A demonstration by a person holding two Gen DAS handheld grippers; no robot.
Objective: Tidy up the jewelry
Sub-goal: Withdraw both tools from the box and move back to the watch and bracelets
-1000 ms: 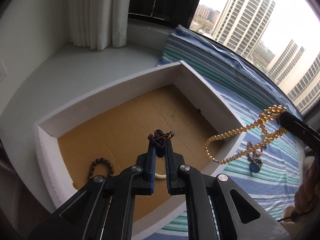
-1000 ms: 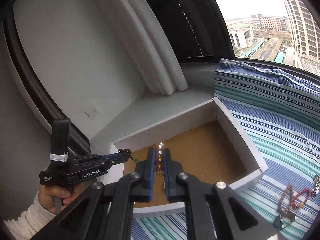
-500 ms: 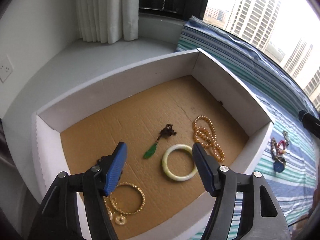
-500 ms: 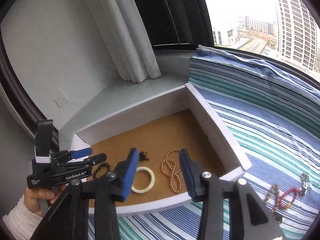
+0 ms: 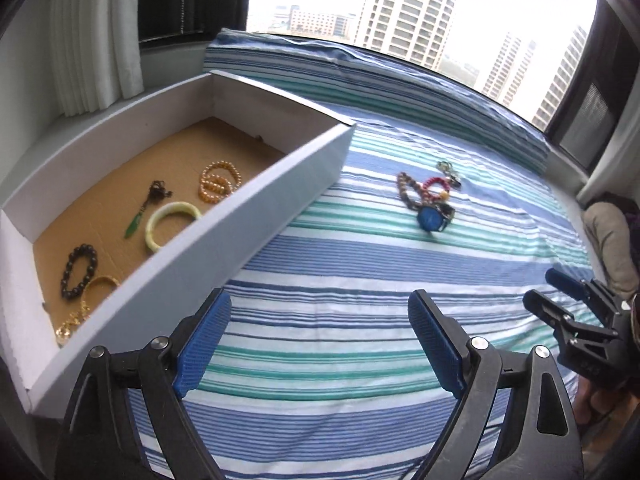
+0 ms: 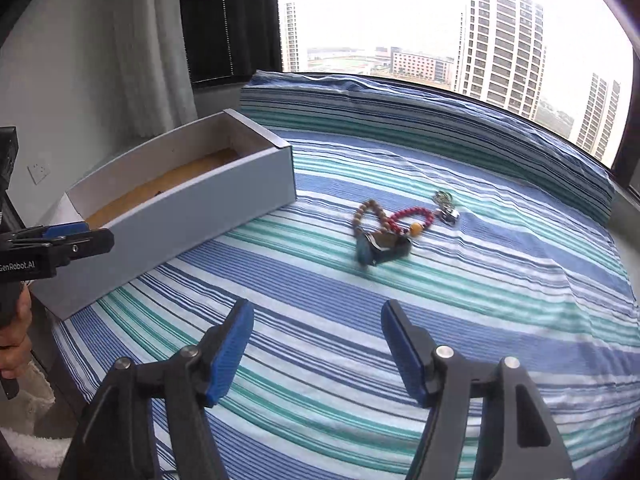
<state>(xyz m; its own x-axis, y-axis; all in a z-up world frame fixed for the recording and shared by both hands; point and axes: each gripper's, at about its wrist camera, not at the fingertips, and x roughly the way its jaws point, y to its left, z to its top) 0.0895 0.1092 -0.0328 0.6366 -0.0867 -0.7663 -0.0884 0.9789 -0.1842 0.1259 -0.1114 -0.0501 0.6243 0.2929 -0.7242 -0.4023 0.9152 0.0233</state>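
Jaws just opened on both tools, nothing between them: left gripper spread wide over bare striped cloth, right gripper likewise parted above the stripes. Gone from the left pads, the green pendant, dropped a second back and lying now on the cardboard floor of the white box; gone from the right pads, the amber bead strand, coiled beside it. Swung away from the box since then, both views, toward the open bedspread. Near the box's front corner: gold chain, then dark bead bracelet, then pale jade bangle close against the near wall. Farther out on the cloth, well apart from the box, a small heap yet to be sorted: blue-faced watch, brown bead loop, red bead bracelet, metal keyring, touching or overlapping one another. At the edges, a bare hand round the left tool's grip. Beyond, blue, teal and white stripes rising into a bolster under the window; white curtain at left, wall socket, pale towers outside under a grey sky.
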